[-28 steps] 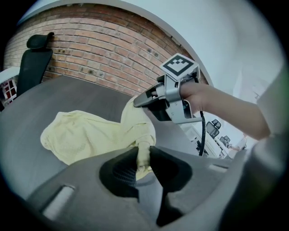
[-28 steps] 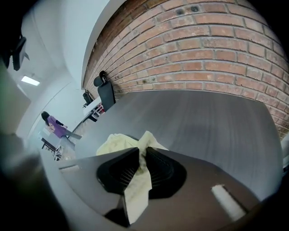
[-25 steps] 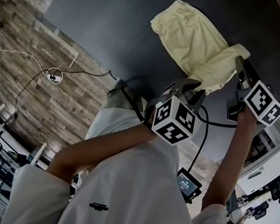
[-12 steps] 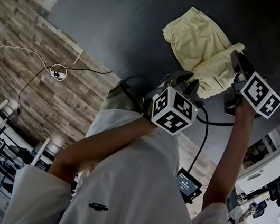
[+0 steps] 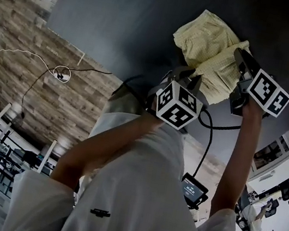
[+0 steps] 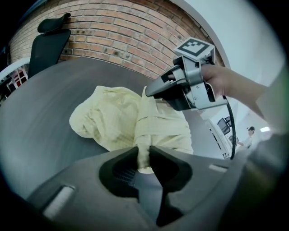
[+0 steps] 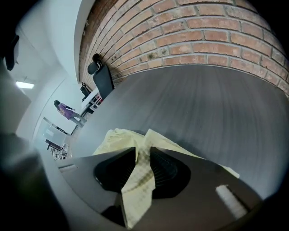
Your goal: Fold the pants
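Observation:
Pale yellow pants (image 5: 210, 41) lie bunched on the dark grey table (image 5: 122, 20). The pants (image 6: 119, 119) have one end lifted toward both grippers. My left gripper (image 5: 192, 81) is shut on a pinched fold of the cloth, which rises narrow between its jaws (image 6: 143, 155). My right gripper (image 5: 239, 56) is at the pants' right edge; its jaws are opening, with a strip of the pants (image 7: 135, 180) still lying between them at the gripper (image 7: 143, 155). The right gripper (image 6: 151, 92) also shows in the left gripper view, above the cloth.
A brick wall (image 7: 203, 36) runs behind the table. A black office chair (image 6: 45, 45) stands at the table's far side. Cables (image 5: 57, 75) lie on the wooden floor. A small screen device (image 5: 193, 190) hangs by the person's waist.
Both grippers have carried the lifted end of the pants farther over the table and lower. The pants are more bunched. The right jaws stand wider than before.

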The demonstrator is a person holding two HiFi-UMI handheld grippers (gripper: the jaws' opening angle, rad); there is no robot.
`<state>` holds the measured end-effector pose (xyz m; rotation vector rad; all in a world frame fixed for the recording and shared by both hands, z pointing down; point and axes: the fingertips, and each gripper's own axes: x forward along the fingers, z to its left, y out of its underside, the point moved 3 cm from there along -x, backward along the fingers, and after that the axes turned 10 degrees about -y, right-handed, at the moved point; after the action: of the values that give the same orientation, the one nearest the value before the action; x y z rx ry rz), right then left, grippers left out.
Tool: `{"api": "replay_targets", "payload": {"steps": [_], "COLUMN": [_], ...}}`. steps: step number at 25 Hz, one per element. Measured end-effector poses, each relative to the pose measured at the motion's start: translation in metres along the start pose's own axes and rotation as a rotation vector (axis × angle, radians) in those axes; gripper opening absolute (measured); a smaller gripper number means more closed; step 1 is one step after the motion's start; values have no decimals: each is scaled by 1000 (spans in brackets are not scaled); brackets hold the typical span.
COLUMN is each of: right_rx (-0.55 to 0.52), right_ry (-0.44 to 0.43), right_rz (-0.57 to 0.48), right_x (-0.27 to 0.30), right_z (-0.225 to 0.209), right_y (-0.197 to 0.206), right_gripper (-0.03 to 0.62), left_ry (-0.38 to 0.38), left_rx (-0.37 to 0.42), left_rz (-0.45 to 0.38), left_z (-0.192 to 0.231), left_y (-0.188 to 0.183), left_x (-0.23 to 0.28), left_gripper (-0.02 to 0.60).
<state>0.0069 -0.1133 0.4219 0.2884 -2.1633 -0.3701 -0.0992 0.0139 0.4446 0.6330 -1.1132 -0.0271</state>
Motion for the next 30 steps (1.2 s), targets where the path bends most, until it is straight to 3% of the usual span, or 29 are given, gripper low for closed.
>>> {"api": "replay_targets", "payload": {"steps": [12,15,20,23,30], "right_rx": [27,14,-26,-31,-42], "right_ry": [39,28,-16,-50,-86], "right_rz": [26,7,-49,-66,-101], "right_x": [28,24,-1,-21,-75], "right_z": [-9,-7,2,1,-19], "right_y": [6,4,4,11,38], "right_gripper": [89,91,91,94,115], "left_ry": [16,-32,-153,-203,-293], "left_rx": [36,54,136,137,209], "left_rz": [8,-2,-67,-103,-169], "left_z": [13,12,2,-7,-51], "left_y": [7,4,-2,-1,-3], "left_x": [10,7,-12,-22,-36], "left_gripper": [89,92,152,173,198]}}
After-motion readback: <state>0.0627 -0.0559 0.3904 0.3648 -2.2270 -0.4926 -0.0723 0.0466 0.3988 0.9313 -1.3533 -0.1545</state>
